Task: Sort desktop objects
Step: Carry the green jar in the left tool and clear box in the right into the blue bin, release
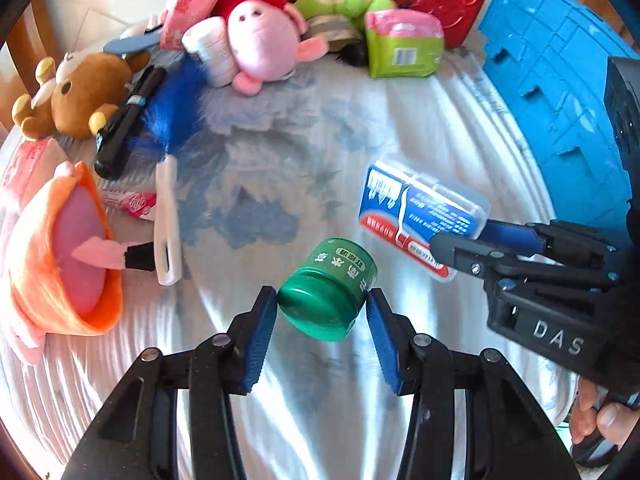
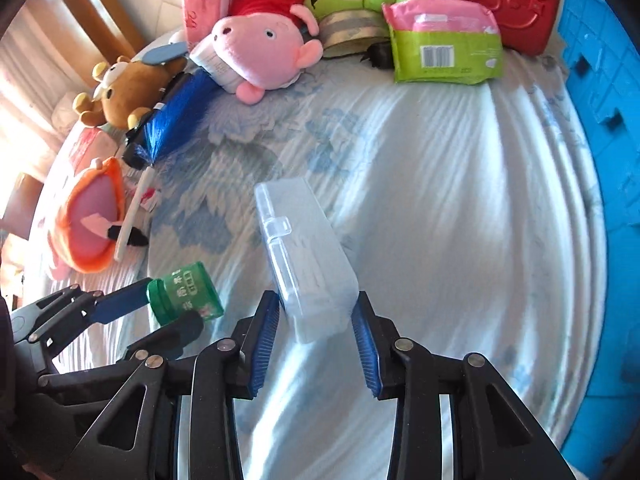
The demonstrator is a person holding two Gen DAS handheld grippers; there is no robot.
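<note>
You've got 2 loads up: left gripper is clamped on the green jar, right gripper is clenched on the clear plastic case, its printed face showing in the left view. Both hang over the tablecloth. The blue crate sits at 2 o'clock, likely the drop spot. Keep both grips firm, jar looks tilted, so don't jerk. Carry right first, stay clear of the pink pig plush at 12.
</note>
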